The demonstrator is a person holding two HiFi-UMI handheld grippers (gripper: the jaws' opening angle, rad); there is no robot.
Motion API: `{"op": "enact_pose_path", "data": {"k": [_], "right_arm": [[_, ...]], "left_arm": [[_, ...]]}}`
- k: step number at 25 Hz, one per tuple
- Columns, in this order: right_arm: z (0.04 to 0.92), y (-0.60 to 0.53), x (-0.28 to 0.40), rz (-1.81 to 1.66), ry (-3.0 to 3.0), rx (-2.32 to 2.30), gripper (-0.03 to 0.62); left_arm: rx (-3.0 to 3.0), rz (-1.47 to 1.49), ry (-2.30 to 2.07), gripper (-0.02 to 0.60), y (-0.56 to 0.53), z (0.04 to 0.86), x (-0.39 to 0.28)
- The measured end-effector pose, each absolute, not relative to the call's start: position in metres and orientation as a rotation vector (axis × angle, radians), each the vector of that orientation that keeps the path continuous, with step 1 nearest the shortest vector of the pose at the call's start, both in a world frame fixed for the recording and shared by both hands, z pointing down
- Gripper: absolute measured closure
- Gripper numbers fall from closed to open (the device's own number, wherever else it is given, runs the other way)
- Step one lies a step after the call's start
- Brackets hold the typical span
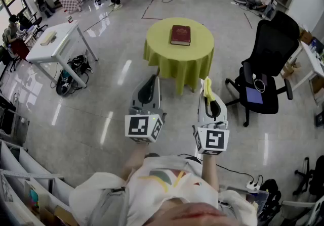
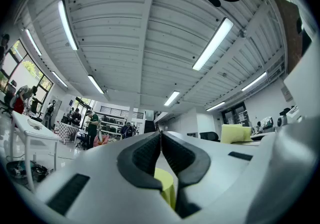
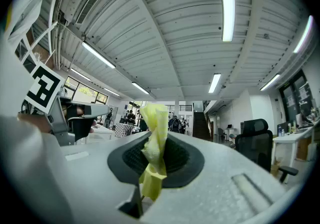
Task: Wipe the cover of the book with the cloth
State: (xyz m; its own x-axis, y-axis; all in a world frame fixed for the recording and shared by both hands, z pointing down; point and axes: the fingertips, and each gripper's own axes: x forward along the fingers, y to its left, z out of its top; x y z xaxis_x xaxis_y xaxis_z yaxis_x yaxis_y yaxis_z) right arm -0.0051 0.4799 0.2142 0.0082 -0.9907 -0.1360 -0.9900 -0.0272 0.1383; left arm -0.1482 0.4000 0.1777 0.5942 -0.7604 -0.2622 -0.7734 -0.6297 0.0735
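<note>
You stood well short of the table (image 1: 172, 65), where the book (image 1: 180, 34) lay flat near its middle, well apart from both grippers. Your right gripper (image 3: 157, 142) pinched the cloth (image 3: 153, 118), a yellow strip bunched upright between the jaws. Your left gripper (image 2: 161, 137) was pressed together on nothing. The step, I judge, was the approach. You would have done well to close in until the cover lay under the right gripper, tip it down so that cloth rather than jaw met the cover, and perhaps steady the book's edge with the left.
</note>
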Motion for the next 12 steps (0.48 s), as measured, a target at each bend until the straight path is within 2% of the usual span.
{"op": "enact_pose_path", "data": {"k": [12], "right_arm": [[0.215, 0.491, -0.007, -0.281, -2.236, 2.22, 0.565]], "left_arm": [[-2.751, 0.359, 1.302, 0.561, 0.417, 0.179, -0.142]]}}
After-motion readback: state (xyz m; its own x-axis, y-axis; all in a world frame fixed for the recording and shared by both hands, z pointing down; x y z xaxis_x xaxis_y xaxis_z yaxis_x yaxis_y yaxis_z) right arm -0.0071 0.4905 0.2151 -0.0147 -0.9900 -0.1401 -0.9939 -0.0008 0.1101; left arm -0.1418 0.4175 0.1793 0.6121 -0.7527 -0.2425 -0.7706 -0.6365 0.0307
